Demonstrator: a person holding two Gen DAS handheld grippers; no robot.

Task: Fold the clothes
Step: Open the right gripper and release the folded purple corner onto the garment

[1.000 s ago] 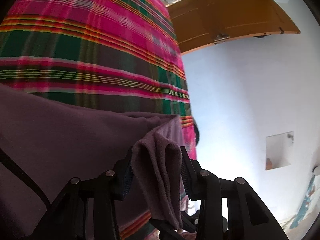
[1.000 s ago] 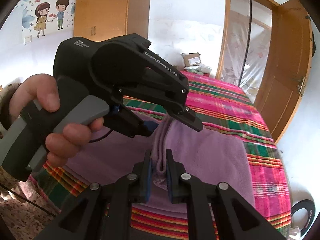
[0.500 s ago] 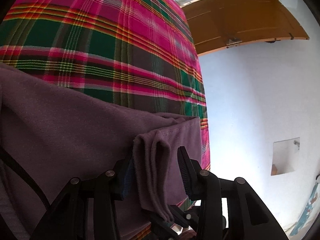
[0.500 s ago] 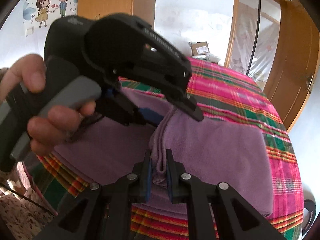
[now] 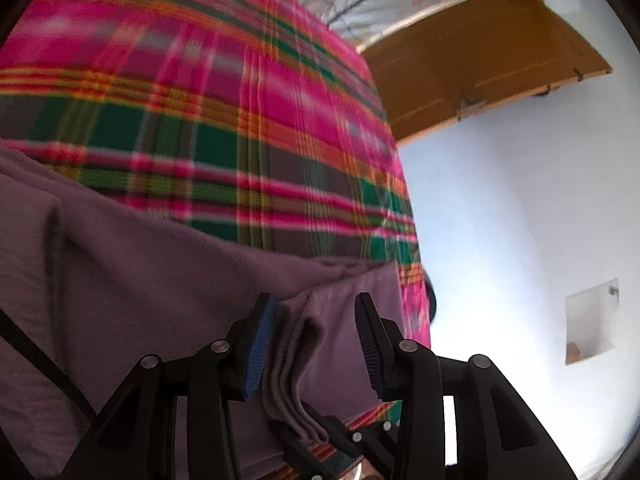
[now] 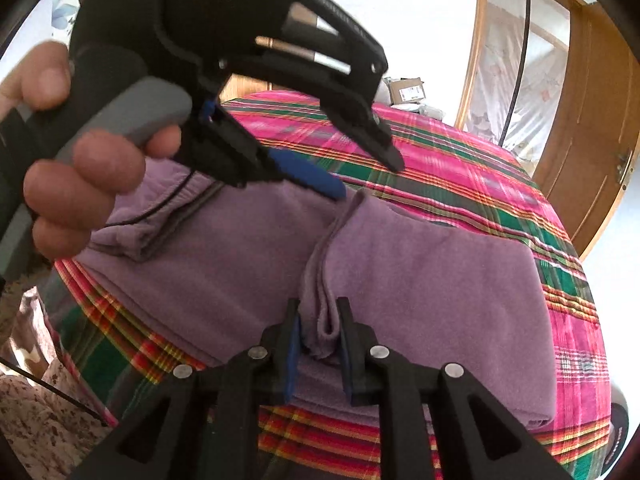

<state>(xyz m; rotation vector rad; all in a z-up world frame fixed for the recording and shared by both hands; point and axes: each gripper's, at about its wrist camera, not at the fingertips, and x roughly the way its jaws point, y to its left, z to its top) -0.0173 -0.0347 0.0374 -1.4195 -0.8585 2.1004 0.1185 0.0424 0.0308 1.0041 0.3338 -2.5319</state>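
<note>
No text can be read for certain. In the right wrist view the left gripper (image 6: 362,176) carries raised lettering along its black upper arm, but motion blur makes it illegible. A cardboard box (image 6: 408,89) at the far end of the bed bears a white label (image 6: 410,90) whose print is too small to make out. A wall poster (image 6: 66,8) at the upper left edge shows only blurred colour patches, no words. In the left wrist view nothing bears writing: the plaid bedspread (image 5: 224,128), the door (image 5: 480,68) and the wall (image 5: 520,220) are unmarked.
</note>
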